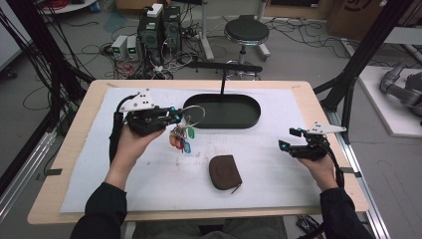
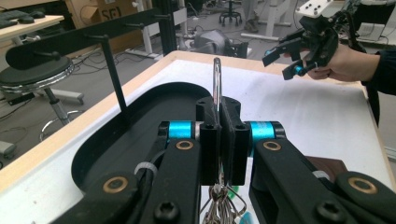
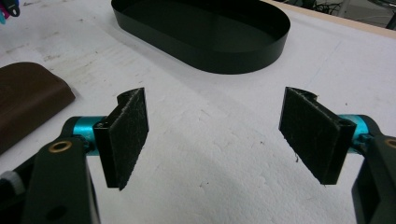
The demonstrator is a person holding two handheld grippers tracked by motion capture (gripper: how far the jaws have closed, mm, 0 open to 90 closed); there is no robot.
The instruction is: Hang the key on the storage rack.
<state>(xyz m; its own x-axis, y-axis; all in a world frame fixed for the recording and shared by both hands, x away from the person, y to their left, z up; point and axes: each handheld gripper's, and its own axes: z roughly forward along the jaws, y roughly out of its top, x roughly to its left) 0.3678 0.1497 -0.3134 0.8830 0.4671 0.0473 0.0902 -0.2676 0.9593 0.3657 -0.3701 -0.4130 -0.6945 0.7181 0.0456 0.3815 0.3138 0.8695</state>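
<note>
Clamped between my left gripper's (image 2: 219, 140) pads, right at the bottom centre of the left gripper view, is the key ring (image 2: 217, 81): a thin metal loop standing edge-on and rising straight up out of the closed jaws. I hold it by the wire itself so the keys and coloured tags (image 1: 181, 140) hang free below. In the high view they dangle just left of centre, above the white mat (image 1: 278, 179) and close to the near left rim of the black oval tray (image 1: 249, 117).

That tray fills the left half of the left gripper view, and a thin black post (image 2: 114, 74) stands up from it carrying a horizontal bar with pegs. My guess is that the ring is kept upright and open-side forward so it can be slipped over one of those pegs, or else lowered into the tray.

My right gripper (image 1: 291, 140) sits at the right of the high view, low over the mat and well apart from the keys. Its jaws are spread wide with nothing between them; the felt pads (image 3: 126, 135) frame bare mat in the right gripper view. It looks parked out of the way, ready to help.

Below centre in the high view lies a brown zip pouch (image 1: 225, 172), untouched.
</note>
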